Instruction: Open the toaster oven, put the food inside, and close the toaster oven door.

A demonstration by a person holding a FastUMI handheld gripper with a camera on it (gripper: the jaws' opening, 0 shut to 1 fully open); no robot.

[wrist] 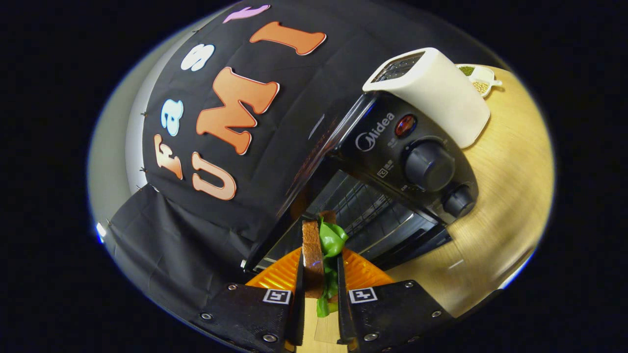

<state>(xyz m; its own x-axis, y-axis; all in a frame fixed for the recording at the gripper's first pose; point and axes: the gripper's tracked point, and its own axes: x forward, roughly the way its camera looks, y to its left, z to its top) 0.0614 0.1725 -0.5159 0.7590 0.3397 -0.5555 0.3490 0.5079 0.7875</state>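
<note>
Jaws: the gripper (pixel 320 279) is closed narrow on the sandwich (pixel 319 255), one finger pressed against each side of it.
Sandwich: brown bread slices with green lettuce sticking out, held on edge between the fingers and reaching out past their tips toward the toaster oven's opening.
Toaster oven: the toaster oven (pixel 392 176) is black and appears tilted in this view; its door is down and open, and the wire rack (pixel 360 208) inside is visible just beyond the sandwich.
Controls: on the toaster oven's front panel there is a red indicator lamp (pixel 405 125), with a large knob (pixel 428 164) next to it and a smaller knob (pixel 458 200) further along.
Toaster: a white slot toaster (pixel 436 93) stands right beside the toaster oven, on its control-panel side.
Dish: a small white dish (pixel 480 78) with green and tan contents sits behind the toaster, further from the toaster oven.
Table: a light wood table (pixel 510 196) carries the toaster oven and the toaster.
</note>
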